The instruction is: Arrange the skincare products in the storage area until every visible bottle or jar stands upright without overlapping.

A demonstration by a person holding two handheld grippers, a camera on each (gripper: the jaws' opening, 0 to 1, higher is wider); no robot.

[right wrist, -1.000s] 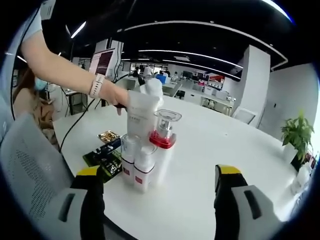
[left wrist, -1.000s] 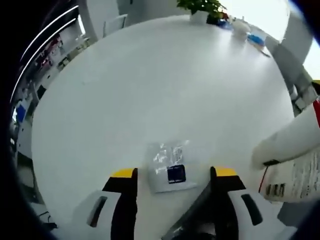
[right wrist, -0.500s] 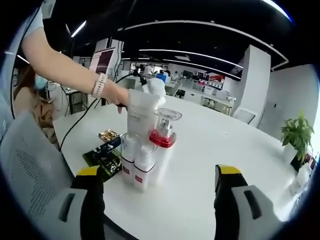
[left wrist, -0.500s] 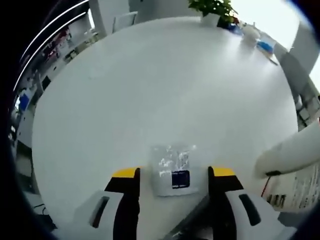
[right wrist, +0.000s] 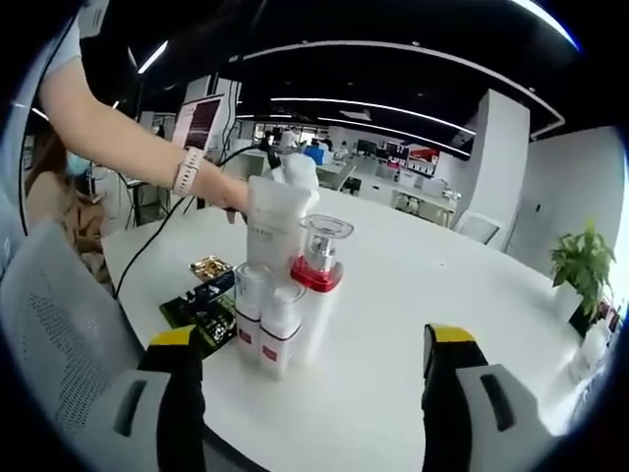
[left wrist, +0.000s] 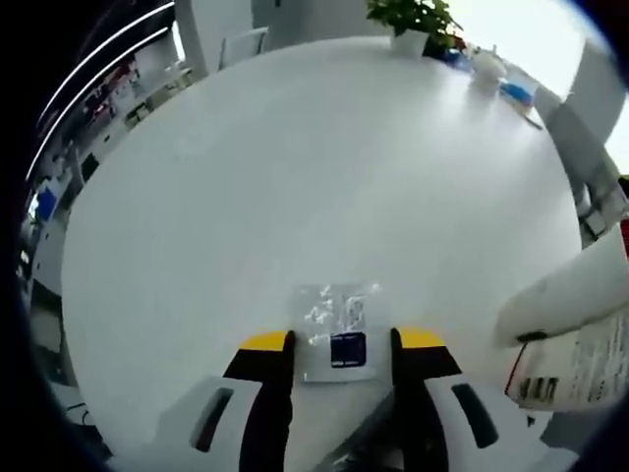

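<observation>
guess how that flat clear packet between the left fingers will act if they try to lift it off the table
The clear packet looks thin and lies flat on the white table, so it will probably flop and prove hard to get under. Its shiny wrinkled film suggests it may slip. It seems light, so the left gripper closing may just push it along.

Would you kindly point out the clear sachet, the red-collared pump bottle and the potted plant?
clear sachet (left wrist: 339,332), left gripper view, on its clear upper half.
red-collared pump bottle (right wrist: 316,274), right gripper view, on its red collar.
potted plant (left wrist: 410,17), left gripper view, on its leaves.

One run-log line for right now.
left gripper: closing around flat sachet | right gripper: open, empty | bottles: upright, clustered | white table
</observation>
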